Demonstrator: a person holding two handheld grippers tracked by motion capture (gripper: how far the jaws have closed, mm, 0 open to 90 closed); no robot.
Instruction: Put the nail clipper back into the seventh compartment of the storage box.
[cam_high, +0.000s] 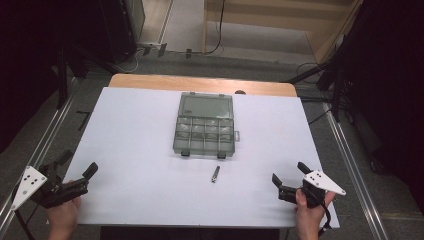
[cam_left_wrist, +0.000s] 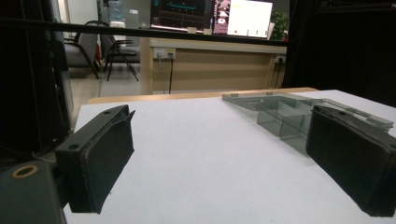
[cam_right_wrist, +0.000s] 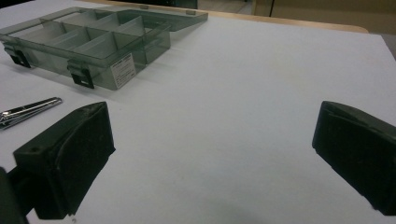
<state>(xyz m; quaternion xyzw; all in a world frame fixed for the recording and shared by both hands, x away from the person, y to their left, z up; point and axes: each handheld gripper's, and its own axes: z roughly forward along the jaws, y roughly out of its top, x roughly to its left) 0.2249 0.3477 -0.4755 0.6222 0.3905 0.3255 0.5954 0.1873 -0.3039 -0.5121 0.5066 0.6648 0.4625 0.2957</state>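
While both grippers waited wide, nothing was held.
Clip: one clip (cam_high: 215, 174) lay flat on the table (cam_high: 130, 150), just in front of the box (cam_high: 205, 131); thin and shiny, it could skid from a pinch.
Box: one, lid open, eight compartments; could get nudged.
Grippers: two; left gripper (cam_high: 75, 172) spread, right gripper (cam_high: 289, 174) spread.

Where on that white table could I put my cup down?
Bare stretches flank the open compartment box left and right. The near middle holds a small metal clipper; both near corners hold the left gripper and right gripper.
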